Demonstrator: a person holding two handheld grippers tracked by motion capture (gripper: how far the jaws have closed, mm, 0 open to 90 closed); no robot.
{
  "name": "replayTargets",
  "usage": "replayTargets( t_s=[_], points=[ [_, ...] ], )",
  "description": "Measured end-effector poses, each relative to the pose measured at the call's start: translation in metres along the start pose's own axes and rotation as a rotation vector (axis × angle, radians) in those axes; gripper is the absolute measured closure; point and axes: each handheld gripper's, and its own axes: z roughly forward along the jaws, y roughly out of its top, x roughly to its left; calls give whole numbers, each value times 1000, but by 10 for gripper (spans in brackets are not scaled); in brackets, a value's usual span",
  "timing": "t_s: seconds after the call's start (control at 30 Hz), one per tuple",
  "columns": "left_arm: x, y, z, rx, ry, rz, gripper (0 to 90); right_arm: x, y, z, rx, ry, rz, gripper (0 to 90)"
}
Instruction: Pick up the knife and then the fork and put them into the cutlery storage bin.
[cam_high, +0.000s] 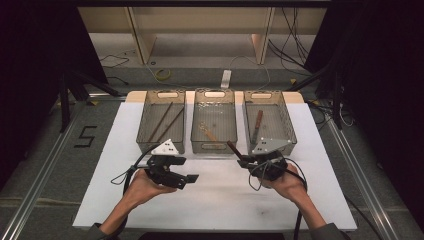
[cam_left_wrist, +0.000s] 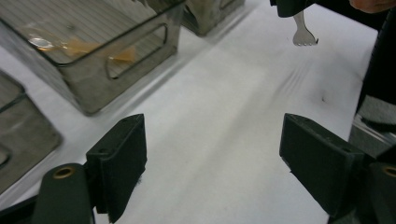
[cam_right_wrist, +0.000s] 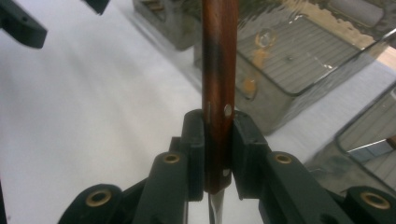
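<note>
Right gripper (cam_right_wrist: 218, 154) clamped on fork's (cam_right_wrist: 218, 70) smooth brown wooden handle, long axis running to frame top; metal tines visible in left gripper view. Left gripper (cam_left_wrist: 212, 158) jaws apart, empty.

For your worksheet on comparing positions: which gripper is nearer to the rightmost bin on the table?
The right gripper. Gripping a wooden-handled fork, it sits just in front of the rightmost bin, near its front edge. The left gripper, open, is farther left, before the left bin.
</note>
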Motion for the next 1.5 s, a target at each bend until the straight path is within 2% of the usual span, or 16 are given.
replayTargets(
  t_s=[0.17,0.27,0.4,0.43,0.77,1.0,1.23,1.5],
  points=[
    [8,-8,-10,-55,39,-39,223,-17,7,-1,-13,-5,71,775],
    [10,-11,-14,-66,39,-54,222,-24,13,-3,-19,-9,98,775],
    [12,-17,-15,-50,38,-56,214,-33,20,-4,-27,-17,128,775],
    [11,-18,-15,-48,35,-61,213,-35,21,-4,-28,-24,123,775],
    [10,-25,-17,-55,42,-52,188,-54,30,-2,-27,-47,161,775],
    [8,-28,-18,-42,68,-37,167,-69,36,-2,-27,-77,186,774],
    [6,-30,-22,-73,92,-31,164,-89,46,-4,-20,-110,231,774],
    [6,-31,-22,-82,96,-29,162,-111,58,-2,-18,-144,273,775]
  ],
)
